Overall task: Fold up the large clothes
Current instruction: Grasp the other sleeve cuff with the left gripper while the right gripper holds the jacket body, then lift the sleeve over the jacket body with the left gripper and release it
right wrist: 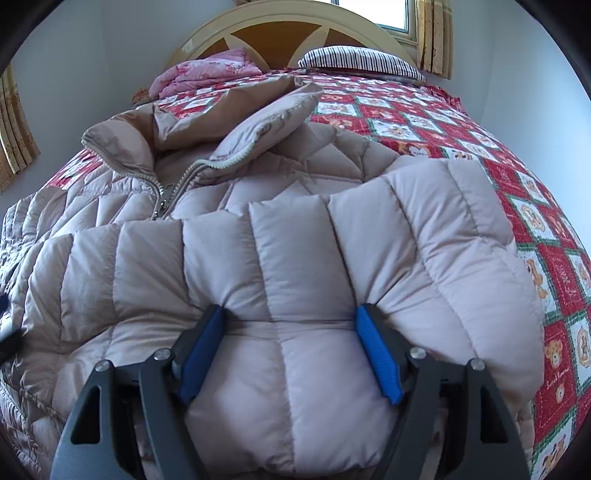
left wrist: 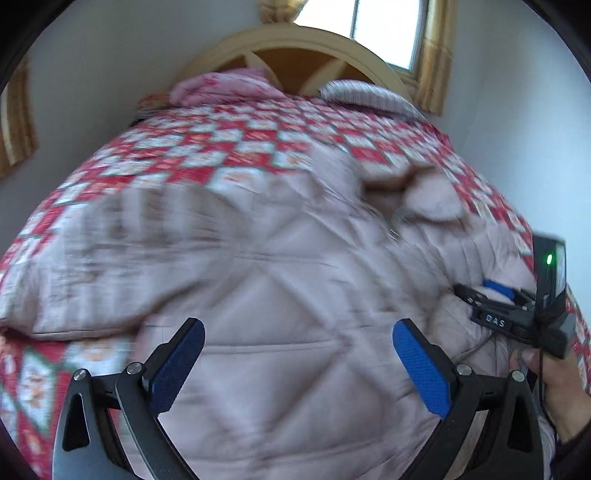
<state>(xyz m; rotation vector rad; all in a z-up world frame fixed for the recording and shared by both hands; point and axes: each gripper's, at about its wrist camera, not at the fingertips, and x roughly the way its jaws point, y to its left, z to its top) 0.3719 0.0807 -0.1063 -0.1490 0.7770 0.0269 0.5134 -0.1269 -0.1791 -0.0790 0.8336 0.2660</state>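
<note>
A large beige quilted puffer jacket (left wrist: 295, 266) lies spread on the bed, zipped partway, collar (right wrist: 122, 144) toward the headboard. My left gripper (left wrist: 299, 326) hangs open just above the jacket's body, with nothing between its blue pads; this view is motion-blurred. One puffy sleeve (right wrist: 295, 251) is folded across the jacket's front. My right gripper (right wrist: 291, 310) stands wide around this sleeve, and its blue pads (right wrist: 376, 350) dent the padding on both sides. In the left wrist view the right gripper (left wrist: 480, 295) shows at the right edge, held by a hand (left wrist: 554, 380).
The bed carries a red and white checked quilt (right wrist: 424, 122). A pink folded blanket (right wrist: 207, 74) and a striped pillow (right wrist: 362, 61) lie by the wooden headboard (right wrist: 280, 26). White walls flank the bed, and a curtained window (left wrist: 388, 29) sits behind.
</note>
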